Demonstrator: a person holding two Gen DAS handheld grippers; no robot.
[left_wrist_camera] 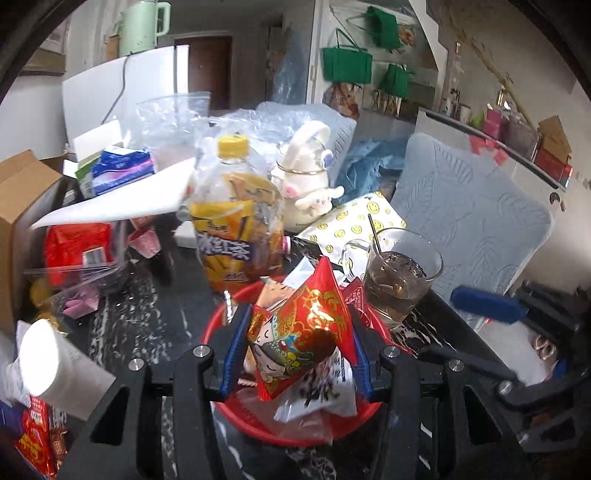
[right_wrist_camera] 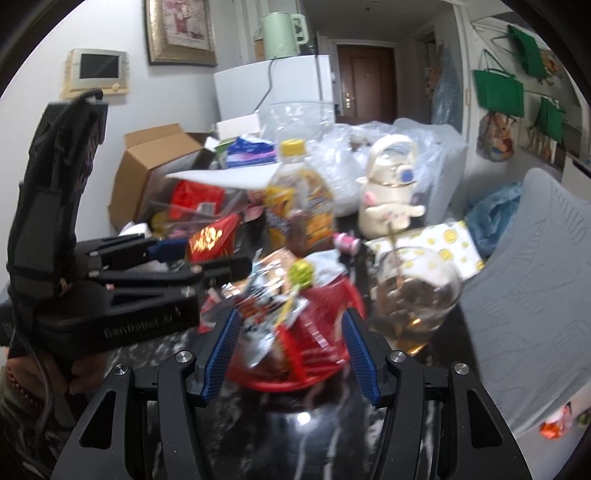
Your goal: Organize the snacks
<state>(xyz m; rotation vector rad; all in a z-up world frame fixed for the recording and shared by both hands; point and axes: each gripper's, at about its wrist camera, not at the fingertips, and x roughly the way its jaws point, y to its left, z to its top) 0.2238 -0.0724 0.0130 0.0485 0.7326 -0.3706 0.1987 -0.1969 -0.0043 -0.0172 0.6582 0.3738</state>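
A: Black marble-patterned desk (left_wrist_camera: pixel 147 317), veined white, sat crowded in a lived-in room: a white fridge (right_wrist_camera: pixel 273 88) with a pale green kettle (right_wrist_camera: pixel 282 35) on top, a brown door (right_wrist_camera: pixel 364 79) beyond, green bags (left_wrist_camera: pixel 347 64) hung on the wall.

B: And where were the snacks?

A: Most lay in a red basket (left_wrist_camera: pixel 229 410) near the desk's front edge, beside a glass mug (left_wrist_camera: pixel 400 280) of dark drink with a spoon in it. Behind stood a yellow-capped tea bottle (left_wrist_camera: pixel 236 218) and a cream cartoon flask (left_wrist_camera: pixel 306 177).

B: The fingers?

A: The left gripper (left_wrist_camera: pixel 297 354) pinched a red triangular snack packet (left_wrist_camera: pixel 306 332) above the basket, blue pads pressing on both sides. The right gripper (right_wrist_camera: pixel 290 354) had its fingers apart with nothing between them, the basket showing beyond the gap.

B: Anything unclear?

A: The right view was blurred, so the wrappers in the basket ran together. A cardboard box (left_wrist_camera: pixel 22 206) was cut off at the left edge.
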